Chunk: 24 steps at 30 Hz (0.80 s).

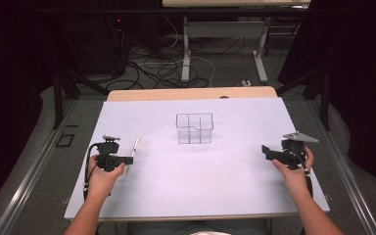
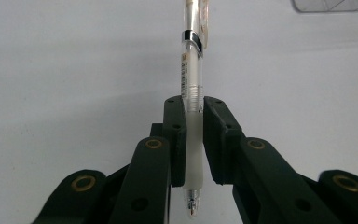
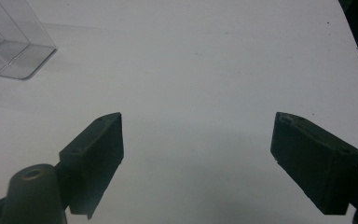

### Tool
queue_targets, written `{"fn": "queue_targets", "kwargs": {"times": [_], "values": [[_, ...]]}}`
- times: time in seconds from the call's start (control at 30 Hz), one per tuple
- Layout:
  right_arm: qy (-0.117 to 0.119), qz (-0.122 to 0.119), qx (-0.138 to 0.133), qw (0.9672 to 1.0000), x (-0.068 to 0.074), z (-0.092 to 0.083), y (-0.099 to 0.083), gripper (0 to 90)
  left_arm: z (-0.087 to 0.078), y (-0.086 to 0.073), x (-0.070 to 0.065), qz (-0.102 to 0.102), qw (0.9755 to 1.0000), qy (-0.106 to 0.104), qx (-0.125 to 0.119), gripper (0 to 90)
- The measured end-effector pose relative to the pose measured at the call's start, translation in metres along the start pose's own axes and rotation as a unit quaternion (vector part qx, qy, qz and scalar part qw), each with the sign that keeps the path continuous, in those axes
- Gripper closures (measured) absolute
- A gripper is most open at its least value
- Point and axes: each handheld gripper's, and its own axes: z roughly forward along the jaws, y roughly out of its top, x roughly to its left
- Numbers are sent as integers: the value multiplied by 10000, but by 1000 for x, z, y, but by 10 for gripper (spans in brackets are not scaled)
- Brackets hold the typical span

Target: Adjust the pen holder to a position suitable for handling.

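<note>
One pen (image 2: 192,107) sits clamped in the left gripper (image 2: 193,140), the right gripper (image 3: 196,158) gapes empty, and one clear box (image 1: 194,128) stands between them.

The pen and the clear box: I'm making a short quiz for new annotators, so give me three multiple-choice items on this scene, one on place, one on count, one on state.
1. Where is the pen?
A. Inside the organizer
B. Between the left gripper's pads
C. Lying loose by the right gripper

2. How many compartments does the clear organizer show?
A. One
B. Three
C. Six

3. How do the right gripper's jaws stand?
A. Wide apart, holding nothing
B. Closed on the pen
C. Closed on the organizer's wall

Answers:
1 B, the left gripper clamps the pen's frosted grip sleeve.
2 B, the high view shows dividers splitting it into one long and two smaller sections.
3 A, bare white table lies between the pads.
</note>
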Motion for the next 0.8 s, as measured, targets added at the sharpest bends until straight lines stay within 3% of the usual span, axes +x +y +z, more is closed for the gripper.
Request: {"fn": "queue_targets", "kwargs": {"times": [0.3, 0.43, 0.6, 0.8], "values": [[51, -65, -23, 10000, 1, -1, 1, 166, -8, 2, -12, 423, 9986, -176, -266, 797], [74, -101, -22, 9999, 4, -1, 2, 165, -9, 1, -21, 620, 9974, -291, -209, 796], [96, -265, -24, 9996, 7, -1, 3, 164, -7, -1, -35, 854, 9953, -410, -206, 797], [137, -462, -17, 9988, 13, -1, 3, 164, -4, -2, -51, 1188, 9908, -637, -112, 797]]}}
